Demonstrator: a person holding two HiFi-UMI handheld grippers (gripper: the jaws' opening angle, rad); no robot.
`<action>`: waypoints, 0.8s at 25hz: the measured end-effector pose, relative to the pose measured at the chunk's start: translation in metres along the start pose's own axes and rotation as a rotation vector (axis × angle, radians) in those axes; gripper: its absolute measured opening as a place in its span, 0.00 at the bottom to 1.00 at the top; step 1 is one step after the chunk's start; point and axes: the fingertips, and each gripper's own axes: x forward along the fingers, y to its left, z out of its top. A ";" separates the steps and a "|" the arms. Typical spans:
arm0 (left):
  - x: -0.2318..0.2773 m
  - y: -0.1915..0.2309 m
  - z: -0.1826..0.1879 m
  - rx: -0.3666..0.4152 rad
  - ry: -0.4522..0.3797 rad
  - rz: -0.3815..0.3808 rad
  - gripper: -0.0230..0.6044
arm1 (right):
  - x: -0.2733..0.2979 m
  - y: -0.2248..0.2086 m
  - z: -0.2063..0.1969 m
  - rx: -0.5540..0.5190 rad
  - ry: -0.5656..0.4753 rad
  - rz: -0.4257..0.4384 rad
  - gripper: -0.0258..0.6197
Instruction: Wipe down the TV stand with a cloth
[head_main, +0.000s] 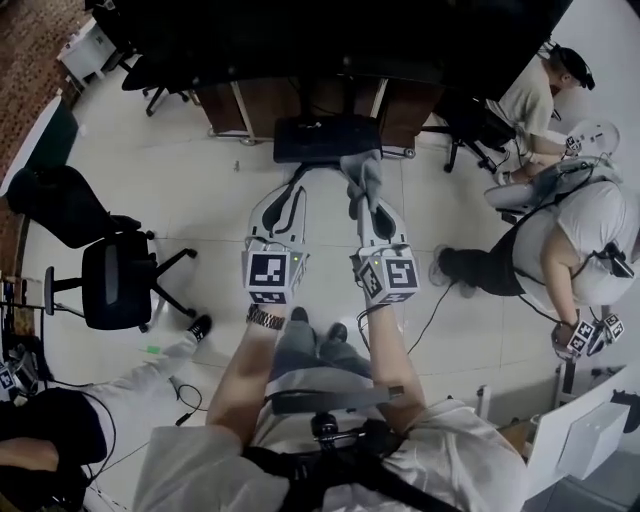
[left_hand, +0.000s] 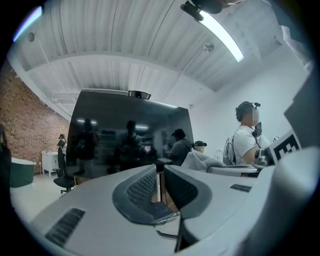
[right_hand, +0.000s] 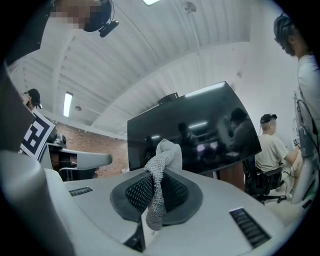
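Observation:
A large black TV (head_main: 330, 40) stands ahead of me, and the black base of its stand (head_main: 325, 138) rests on the pale floor below it. My right gripper (head_main: 366, 192) is shut on a grey knitted cloth (head_main: 364, 170), which hangs just short of that base. In the right gripper view the cloth (right_hand: 162, 165) sticks up between the closed pads of the right gripper (right_hand: 157, 192), with the TV (right_hand: 200, 135) behind. My left gripper (head_main: 295, 185) is beside it, holding nothing. In the left gripper view the left gripper (left_hand: 160, 187) shows a narrow gap between its pads.
A black office chair (head_main: 115, 280) stands on the left and another chair (head_main: 60, 205) behind it. Two people (head_main: 590, 230) sit at the right, one holding a gripper (head_main: 590, 335). Someone's leg (head_main: 140, 375) reaches in at lower left. A cable (head_main: 425, 300) lies on the floor.

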 end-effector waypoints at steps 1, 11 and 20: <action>-0.004 -0.007 0.002 -0.010 0.003 0.000 0.16 | -0.008 0.001 0.003 0.001 -0.002 0.000 0.08; -0.007 -0.029 0.028 -0.010 -0.042 -0.028 0.16 | -0.027 0.006 0.025 -0.029 -0.017 -0.016 0.08; -0.004 -0.021 0.027 -0.017 -0.047 -0.052 0.16 | -0.020 0.009 0.031 -0.052 -0.025 -0.035 0.08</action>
